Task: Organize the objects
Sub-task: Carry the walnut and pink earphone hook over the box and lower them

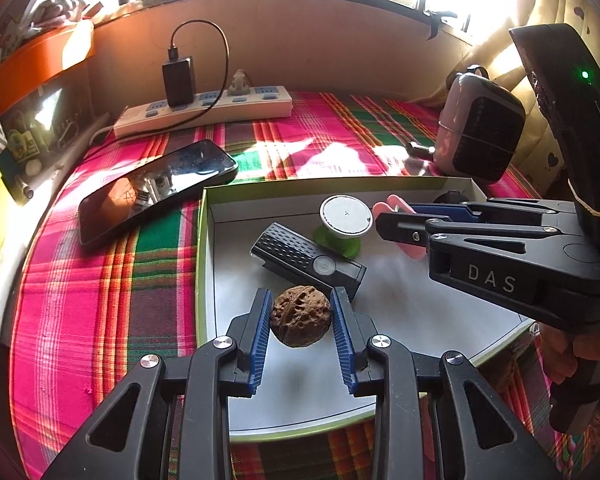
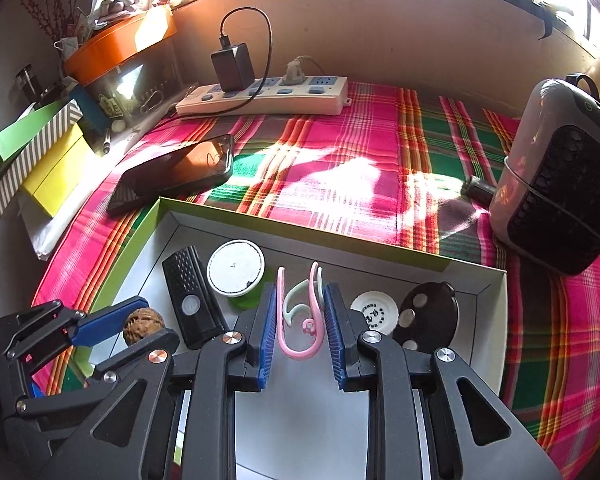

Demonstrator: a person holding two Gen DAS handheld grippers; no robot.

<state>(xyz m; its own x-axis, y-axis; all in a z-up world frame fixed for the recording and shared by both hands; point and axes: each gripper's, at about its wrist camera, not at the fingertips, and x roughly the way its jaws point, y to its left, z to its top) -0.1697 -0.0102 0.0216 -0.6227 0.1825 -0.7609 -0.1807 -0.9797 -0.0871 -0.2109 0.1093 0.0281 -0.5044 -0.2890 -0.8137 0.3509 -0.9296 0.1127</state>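
Observation:
A shallow white box with a green rim (image 1: 202,248) (image 2: 496,320) lies on the plaid cloth. My left gripper (image 1: 301,312) is shut on a brown walnut (image 1: 301,315) (image 2: 143,322) above the box's near left part. My right gripper (image 2: 299,312) (image 1: 396,224) is shut on a pink clip (image 2: 297,320) (image 1: 398,202) over the box's middle. In the box lie a black ribbed remote (image 1: 306,256) (image 2: 192,300), a white round lid on a green base (image 1: 346,216) (image 2: 236,267), a white cap (image 2: 374,312) and a black disc (image 2: 426,314).
A black phone (image 1: 156,188) (image 2: 176,172) lies left of the box. A white power strip with a charger (image 1: 204,110) (image 2: 264,94) runs along the back wall. A pink and black speaker (image 1: 478,128) (image 2: 560,192) stands at the right. Boxes are stacked at the left (image 2: 56,160).

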